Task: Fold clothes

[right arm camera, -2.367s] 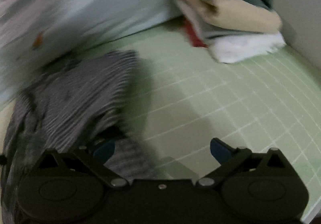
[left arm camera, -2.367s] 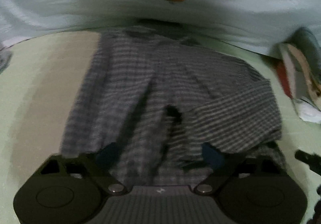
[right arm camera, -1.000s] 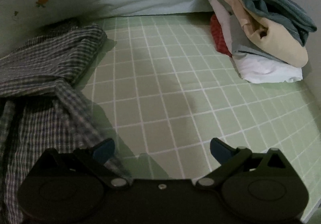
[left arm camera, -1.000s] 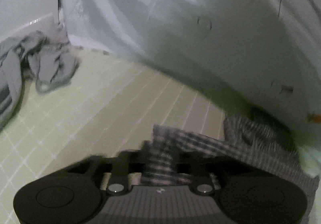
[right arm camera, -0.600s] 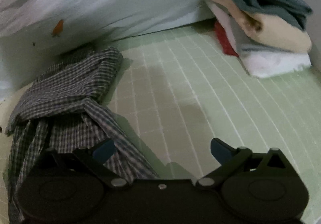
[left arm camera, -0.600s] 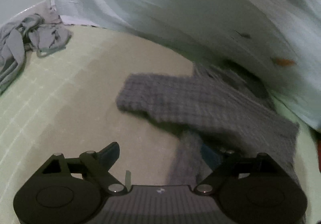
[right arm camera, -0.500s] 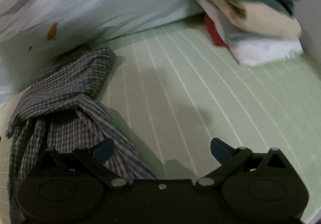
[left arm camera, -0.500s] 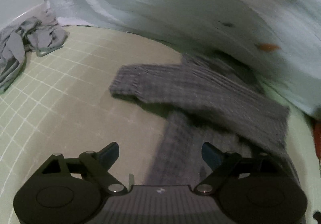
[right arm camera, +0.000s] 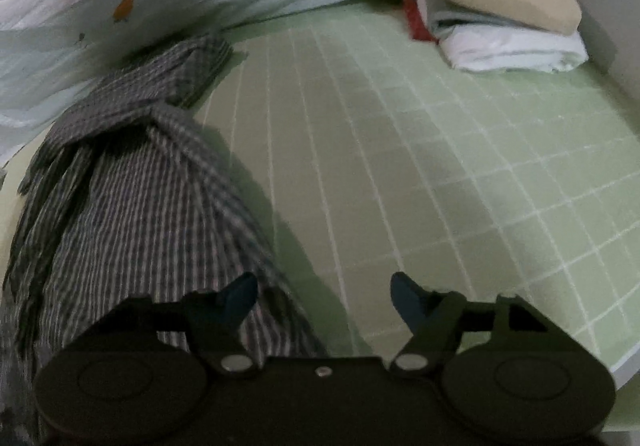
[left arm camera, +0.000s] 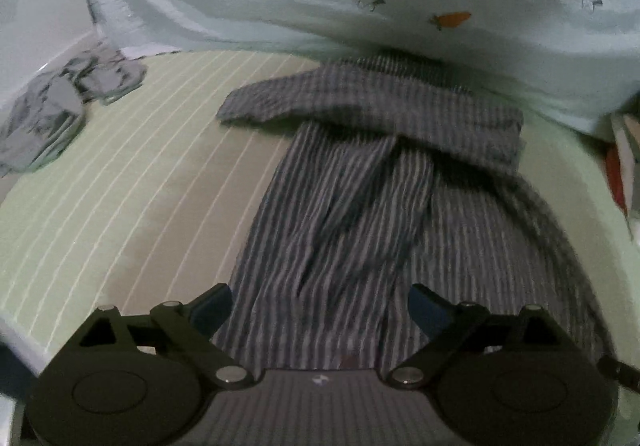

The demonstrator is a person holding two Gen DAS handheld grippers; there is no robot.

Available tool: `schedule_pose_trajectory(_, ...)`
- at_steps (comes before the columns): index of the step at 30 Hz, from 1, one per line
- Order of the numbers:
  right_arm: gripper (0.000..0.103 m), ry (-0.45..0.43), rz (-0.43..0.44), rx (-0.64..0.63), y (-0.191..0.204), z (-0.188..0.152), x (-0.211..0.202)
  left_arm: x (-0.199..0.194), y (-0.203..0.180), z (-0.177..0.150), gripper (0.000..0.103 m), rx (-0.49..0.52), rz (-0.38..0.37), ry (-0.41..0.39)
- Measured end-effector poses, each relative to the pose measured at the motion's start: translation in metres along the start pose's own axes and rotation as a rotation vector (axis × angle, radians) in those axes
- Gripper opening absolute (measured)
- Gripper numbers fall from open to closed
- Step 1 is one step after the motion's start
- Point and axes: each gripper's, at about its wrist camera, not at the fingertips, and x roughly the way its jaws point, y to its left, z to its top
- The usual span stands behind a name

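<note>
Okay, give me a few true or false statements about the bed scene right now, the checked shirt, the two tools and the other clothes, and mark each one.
1. The checked shirt lies on the green grid sheet. True.
2. The left tool is clamped on a sleeve. False: it is open, holding nothing.
3. The folded stack has a red garment on top. False: a grey-blue one tops it.
4. The right tool is open. True.
5. Crumpled grey clothes lie apart from the shirt. True.
</note>
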Motion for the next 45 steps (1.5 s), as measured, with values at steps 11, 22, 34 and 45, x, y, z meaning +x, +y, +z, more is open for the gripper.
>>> schedule_pose_trajectory(11,0.002,-0.043,0.026,-0.027,0.011,-0.020,-0.021,-0.009,0.027,-0.034,0.095,0.021,-0.056,0.041)
schedule_pose_trajectory(22,0.001,-0.134,0.066,-0.077,0.139,-0.058,-0.063,-0.017,0.120,-0.017,0.095,0.108,-0.166,0.000)
schedule_pose_trajectory(34,0.002,-0.092,0.114,-0.034,0.258,-0.090,-0.031,-0.015,0.228,-0.015,0.095,0.123,-0.138,-0.007)
schedule_pose_trajectory(45,0.033,-0.140,0.063,0.087,0.238,-0.085,-0.048,-0.001,0.245,-0.006,0.095,0.071,-0.181,0.017)
